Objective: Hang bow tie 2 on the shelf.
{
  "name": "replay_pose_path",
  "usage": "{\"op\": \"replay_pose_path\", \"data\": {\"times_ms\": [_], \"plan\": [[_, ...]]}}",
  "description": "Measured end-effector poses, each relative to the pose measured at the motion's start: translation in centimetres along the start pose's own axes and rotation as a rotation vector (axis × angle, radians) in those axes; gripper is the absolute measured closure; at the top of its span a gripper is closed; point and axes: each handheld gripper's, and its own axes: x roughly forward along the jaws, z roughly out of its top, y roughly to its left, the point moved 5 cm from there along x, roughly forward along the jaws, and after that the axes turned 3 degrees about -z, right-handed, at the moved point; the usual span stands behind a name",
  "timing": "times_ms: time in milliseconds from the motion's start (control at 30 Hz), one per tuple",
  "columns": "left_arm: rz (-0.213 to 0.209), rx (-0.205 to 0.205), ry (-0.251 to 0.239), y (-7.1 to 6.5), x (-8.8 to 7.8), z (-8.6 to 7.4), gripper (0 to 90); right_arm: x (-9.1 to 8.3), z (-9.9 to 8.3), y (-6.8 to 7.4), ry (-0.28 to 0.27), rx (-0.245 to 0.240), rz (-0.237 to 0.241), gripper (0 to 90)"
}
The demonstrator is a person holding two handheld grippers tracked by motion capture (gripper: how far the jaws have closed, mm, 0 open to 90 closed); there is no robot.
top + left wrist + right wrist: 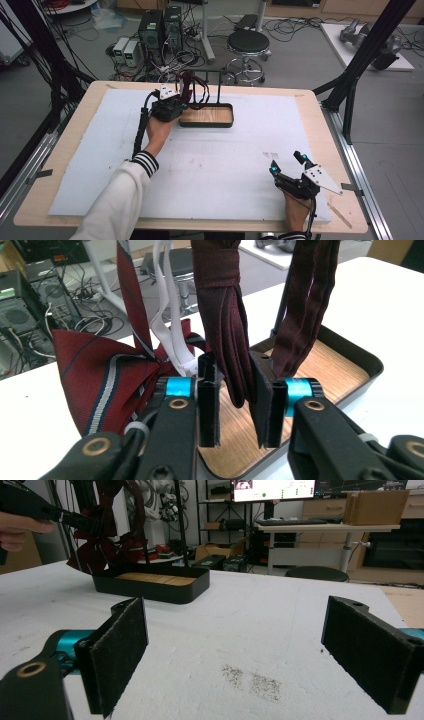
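Dark maroon tie strap (225, 330), hanging upright above wooden-floored tray (345, 365), beside striped bow tie (95, 375)

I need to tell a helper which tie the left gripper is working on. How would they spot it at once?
On the white foam mat, find the black tray with a wooden floor and its rack. The plain dark maroon strap hangs between the left gripper pads; unlike the striped red bow tie beside it, it has no stripes.

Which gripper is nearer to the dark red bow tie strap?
Left. The left gripper has its fingers around the dark red bow tie strap; the right gripper rests far away on the table's near right.
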Motion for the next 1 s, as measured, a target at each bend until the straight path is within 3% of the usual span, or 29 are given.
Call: {"op": "replay_pose_path", "data": {"times_ms": [200,333,367,533,667,767,867,1000], "plan": [[0.009,0.041,-0.014,-0.3,-0.1,0.1,57.9,0.0,0.0,0.0,0.0,-0.003,0.0,10.5],[-0.029,0.037,-0.034,-0.4,-0.4,0.0,47.7,0.0,0.0,0.0,0.001,-0.003,0.001,10.5],[-0.041,0.039,-0.036,-0.5,-0.5,0.0,40.0,0.0,0.0,0.1,-0.001,-0.008,-0.001,10.5],[-0.108,0.046,-0.087,-0.7,-1.6,-0.6,25.4,0.0,0.0,0.1,0.001,-0.012,-0.002,10.5],[-0.164,0.083,-0.128,-0.7,-3.0,-1.5,17.0,0.0,0.0,0.2,0.005,-0.013,-0.003,10.5],[-0.221,0.086,-0.164,-0.5,-4.4,-2.6,15.9,0.0,0.0,0.2,0.004,-0.022,-0.004,10.6],[-0.249,0.096,-0.204,-0.1,-6.4,-3.7,15.6,0.0,0.0,0.2,0.002,-0.025,-0.006,10.5],[-0.251,0.091,-0.245,0.3,-9.3,-5.2,15.3,0.0,0.0,0.2,0.001,-0.023,-0.007,10.5]]}}
